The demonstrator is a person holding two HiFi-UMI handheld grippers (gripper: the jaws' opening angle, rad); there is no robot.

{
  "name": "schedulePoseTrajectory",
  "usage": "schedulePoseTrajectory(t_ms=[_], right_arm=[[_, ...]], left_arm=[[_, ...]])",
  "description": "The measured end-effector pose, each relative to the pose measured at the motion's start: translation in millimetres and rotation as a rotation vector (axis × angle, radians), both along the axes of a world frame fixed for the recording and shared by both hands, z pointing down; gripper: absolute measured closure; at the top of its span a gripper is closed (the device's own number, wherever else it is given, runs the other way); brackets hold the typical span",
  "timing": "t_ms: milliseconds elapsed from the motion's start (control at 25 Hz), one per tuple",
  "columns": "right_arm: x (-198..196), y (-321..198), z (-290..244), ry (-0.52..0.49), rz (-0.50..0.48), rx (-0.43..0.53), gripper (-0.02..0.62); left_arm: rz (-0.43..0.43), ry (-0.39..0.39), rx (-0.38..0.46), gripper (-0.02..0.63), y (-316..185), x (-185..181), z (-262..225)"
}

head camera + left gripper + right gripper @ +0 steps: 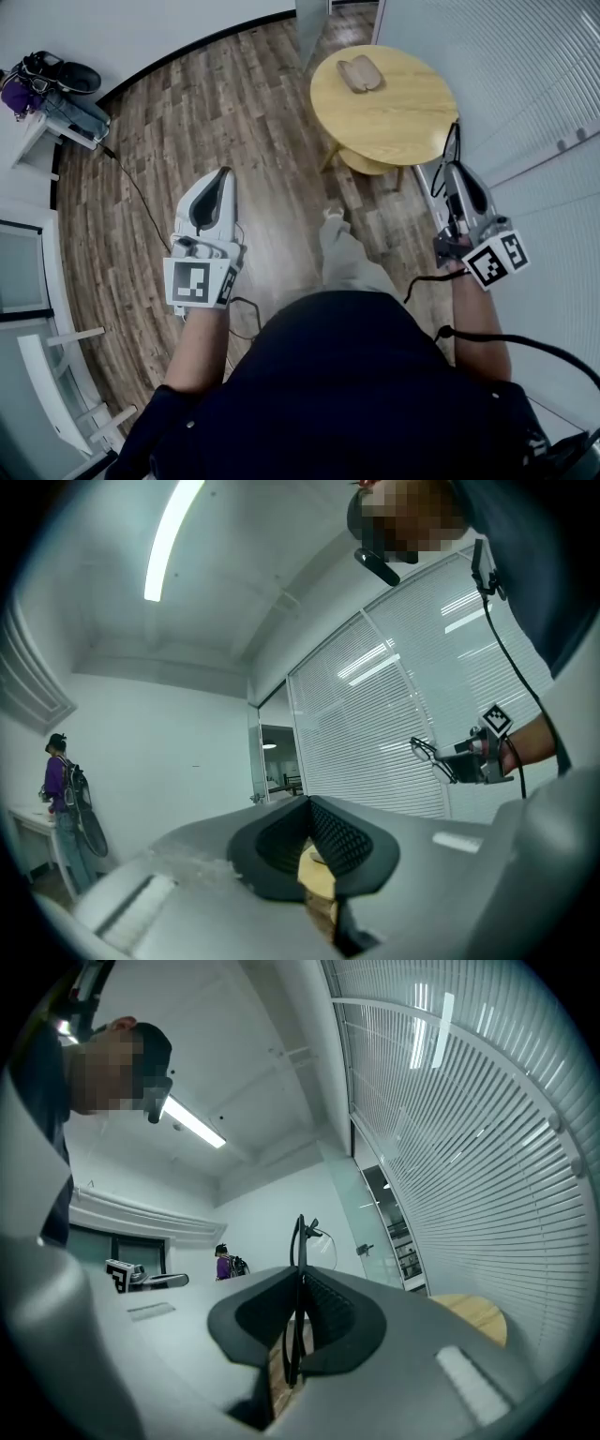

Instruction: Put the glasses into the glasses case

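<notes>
Right tongs [300,1279] pinch the glasses [299,1237], lenses mostly hidden; left tongs [309,808] closed, empty.

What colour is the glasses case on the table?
The glasses case is tan-brown; head view shows it best.

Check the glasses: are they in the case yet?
Out. The glasses are clamped in the right gripper, off the table; the case lies apart on it.
</notes>
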State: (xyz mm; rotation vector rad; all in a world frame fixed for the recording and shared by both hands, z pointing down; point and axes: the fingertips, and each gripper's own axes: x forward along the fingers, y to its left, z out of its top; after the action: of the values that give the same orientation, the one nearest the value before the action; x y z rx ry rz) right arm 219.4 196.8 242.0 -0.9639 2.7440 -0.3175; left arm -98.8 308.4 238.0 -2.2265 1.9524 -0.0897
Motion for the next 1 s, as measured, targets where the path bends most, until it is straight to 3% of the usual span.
schedulePoseTrajectory(t_ms=[480,1000], right_arm=[[-56,-127,20,-0.011,-0.044,-0.039,0.568],[-128,-327,37,-0.035,-0.068,-0.147,0.568]], left_arm=[[-0.052,0.012,-0.041,0.606,-114,-55,18],[-0.048,-0.014,-0.076,0.604,-324,-118,-7]])
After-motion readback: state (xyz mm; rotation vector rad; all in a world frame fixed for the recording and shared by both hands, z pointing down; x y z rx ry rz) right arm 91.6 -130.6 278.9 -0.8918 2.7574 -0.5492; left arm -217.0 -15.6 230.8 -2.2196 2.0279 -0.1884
